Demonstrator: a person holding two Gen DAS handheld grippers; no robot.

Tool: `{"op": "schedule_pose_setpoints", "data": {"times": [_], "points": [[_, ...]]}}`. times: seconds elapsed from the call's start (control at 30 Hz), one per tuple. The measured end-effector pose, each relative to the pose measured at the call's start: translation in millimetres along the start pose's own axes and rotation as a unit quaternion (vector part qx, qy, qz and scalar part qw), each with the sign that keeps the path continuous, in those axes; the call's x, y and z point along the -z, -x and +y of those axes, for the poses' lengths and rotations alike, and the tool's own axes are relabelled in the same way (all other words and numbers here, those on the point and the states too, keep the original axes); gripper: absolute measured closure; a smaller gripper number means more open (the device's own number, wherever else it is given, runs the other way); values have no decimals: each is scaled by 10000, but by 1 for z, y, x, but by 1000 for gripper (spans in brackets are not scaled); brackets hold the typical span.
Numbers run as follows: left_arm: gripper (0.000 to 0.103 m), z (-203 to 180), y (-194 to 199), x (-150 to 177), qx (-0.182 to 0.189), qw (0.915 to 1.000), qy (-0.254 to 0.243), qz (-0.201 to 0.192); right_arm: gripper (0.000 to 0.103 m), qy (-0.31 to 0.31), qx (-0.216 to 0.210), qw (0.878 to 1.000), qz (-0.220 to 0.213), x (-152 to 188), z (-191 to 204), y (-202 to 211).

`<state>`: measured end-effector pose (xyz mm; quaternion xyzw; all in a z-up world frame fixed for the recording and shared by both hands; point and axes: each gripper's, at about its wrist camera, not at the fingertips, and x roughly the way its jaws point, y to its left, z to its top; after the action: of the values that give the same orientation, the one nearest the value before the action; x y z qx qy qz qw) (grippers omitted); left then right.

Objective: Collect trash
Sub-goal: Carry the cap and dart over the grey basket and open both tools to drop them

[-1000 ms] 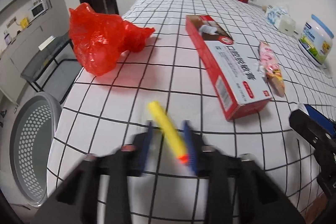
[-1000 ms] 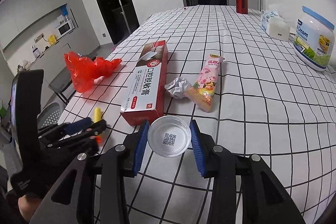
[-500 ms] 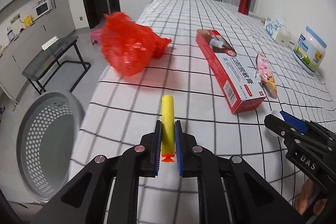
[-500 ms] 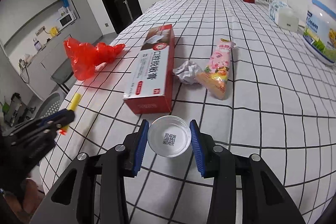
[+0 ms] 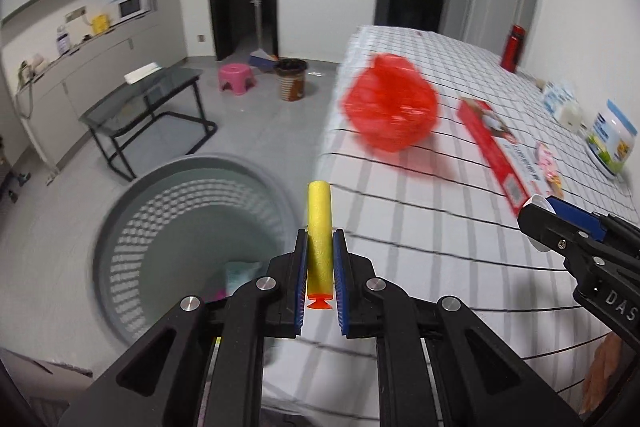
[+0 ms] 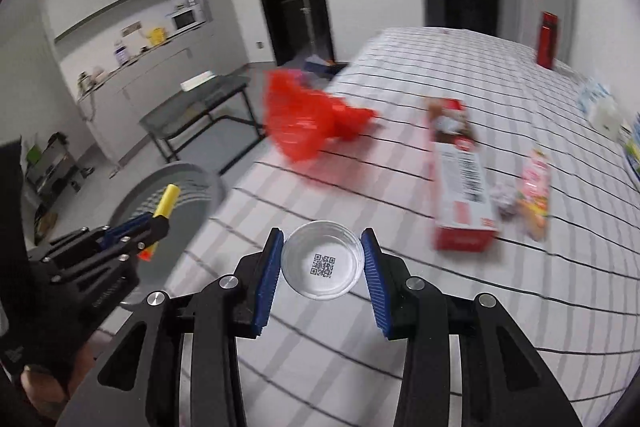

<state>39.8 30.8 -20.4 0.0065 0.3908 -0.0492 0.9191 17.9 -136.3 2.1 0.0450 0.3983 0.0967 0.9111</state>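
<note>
Left tongs (image 5: pixel 320 281) clamped on a yellow foam dart (image 5: pixel 319 243), blue pads pressed against both flanks. Dart's long axis aligned with the fingers: orange suction tip toward 6 o'clock, at the wrist, yellow blunt end out toward 12. Held in the air at the surface (image 5: pixel 420 239) edge, with the grey perforated basket (image 5: pixel 132 227) on the floor toward 9 o'clock; something pale and pink lying at the basket's bottom, too blurred to name.

Right tongs (image 6: pixel 322 265) closed around a clear plastic cup (image 6: pixel 322 259), rim pinched from both sides, a QR code sticker on its bottom facing the camera, code unreadable.

"DAS" moulded in the black body of the right tongs, seen from the left wrist view. Red box (image 6: pixel 462 179) toward 1 o'clock on the checked surface, with a barcode on its side and printed text too smeared to read. Red plastic bag (image 6: pixel 308 123) toward 11 o'clock, blurred. Pink snack wrapper (image 6: pixel 534 187) and crumpled paper (image 6: pixel 505 201) just beside the box.
</note>
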Motion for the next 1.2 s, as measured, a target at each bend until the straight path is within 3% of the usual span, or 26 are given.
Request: {"op": "schedule_pose_setpoints", "data": {"times": [0.27, 0.57, 0.77, 1.2], "points": [[90, 79, 2, 5, -459, 9975, 505, -167, 64, 554, -377, 9973, 314, -13, 81, -38], [90, 144, -20, 7, -787, 9928, 905, -14, 64, 1048, -767, 9903, 488, -30, 158, -82], [90, 171, -45, 16, -868, 9899, 1082, 291, 64, 1148, -967, 9865, 647, -27, 177, -112], [90, 180, -67, 29, -783, 9885, 1122, 641, 64, 1079, -981, 9853, 895, -17, 180, -143]]}}
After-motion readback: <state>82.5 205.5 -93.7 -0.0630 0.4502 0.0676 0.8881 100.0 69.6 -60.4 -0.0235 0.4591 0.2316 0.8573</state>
